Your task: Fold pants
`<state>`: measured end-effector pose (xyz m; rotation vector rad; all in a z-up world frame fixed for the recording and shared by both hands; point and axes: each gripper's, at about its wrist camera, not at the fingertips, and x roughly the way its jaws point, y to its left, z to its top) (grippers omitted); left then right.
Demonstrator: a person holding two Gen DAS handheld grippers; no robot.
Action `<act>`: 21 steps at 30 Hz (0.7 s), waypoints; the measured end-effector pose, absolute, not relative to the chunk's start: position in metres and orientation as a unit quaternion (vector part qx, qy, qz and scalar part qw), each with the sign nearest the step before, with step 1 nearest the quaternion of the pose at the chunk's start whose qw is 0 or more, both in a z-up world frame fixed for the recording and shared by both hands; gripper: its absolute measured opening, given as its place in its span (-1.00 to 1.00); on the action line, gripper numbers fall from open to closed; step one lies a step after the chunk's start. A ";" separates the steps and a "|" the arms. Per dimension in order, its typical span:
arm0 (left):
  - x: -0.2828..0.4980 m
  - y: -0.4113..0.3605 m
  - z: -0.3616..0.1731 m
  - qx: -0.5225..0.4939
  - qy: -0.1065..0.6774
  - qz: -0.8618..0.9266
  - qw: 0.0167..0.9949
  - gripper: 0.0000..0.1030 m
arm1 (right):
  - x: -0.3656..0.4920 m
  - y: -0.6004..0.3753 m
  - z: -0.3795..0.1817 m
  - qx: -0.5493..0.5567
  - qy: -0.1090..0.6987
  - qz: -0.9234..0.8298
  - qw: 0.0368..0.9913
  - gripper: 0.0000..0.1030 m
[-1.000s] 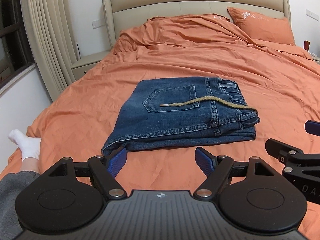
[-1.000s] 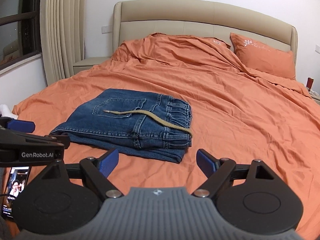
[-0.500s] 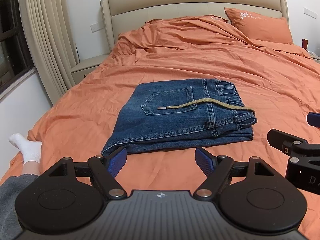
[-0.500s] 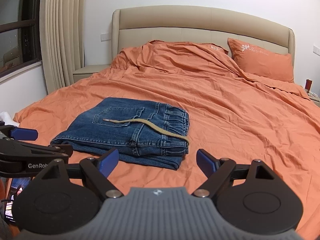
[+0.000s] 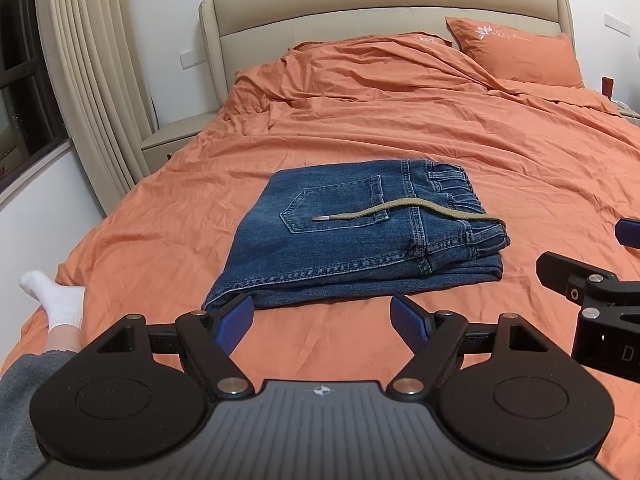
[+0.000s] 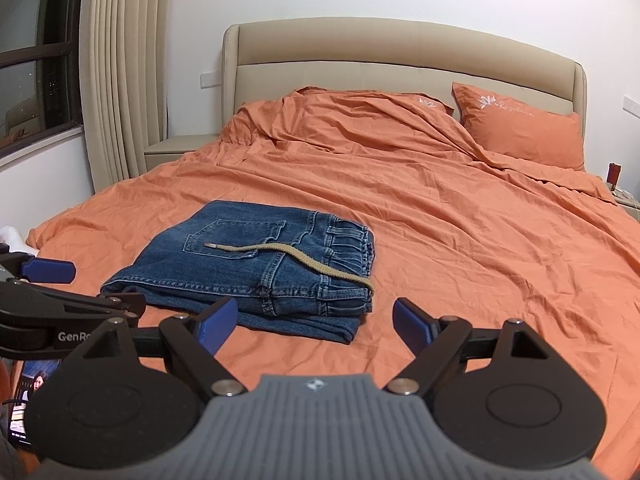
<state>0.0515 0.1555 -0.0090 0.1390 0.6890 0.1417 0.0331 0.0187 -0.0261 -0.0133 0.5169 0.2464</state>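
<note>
An orange bed (image 5: 440,128) fills both views. The folded pants (image 5: 360,240) lie at mid-frame, long axis running left to right, waistband at right, just ahead of both grippers. The left gripper (image 5: 322,320) and right gripper (image 6: 308,322) hover short of the near edge, about equally close, jaws apart and empty. A tan drawstring (image 5: 400,210) trails across the top.

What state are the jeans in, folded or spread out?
Folded. The jeans lie as a compact stacked rectangle on the bed, layered edges visible at the near side, drawstring draped across the top.
</note>
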 end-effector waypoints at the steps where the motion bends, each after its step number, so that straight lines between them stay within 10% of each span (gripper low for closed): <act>1: 0.051 0.155 -0.009 0.069 0.337 0.069 0.936 0.77 | 0.033 0.018 -0.026 -0.006 0.254 0.121 0.959 0.57; 21: 0.048 0.154 -0.007 0.075 0.334 0.064 0.938 0.77 | 0.031 0.016 -0.024 -0.005 0.250 0.120 0.961 0.57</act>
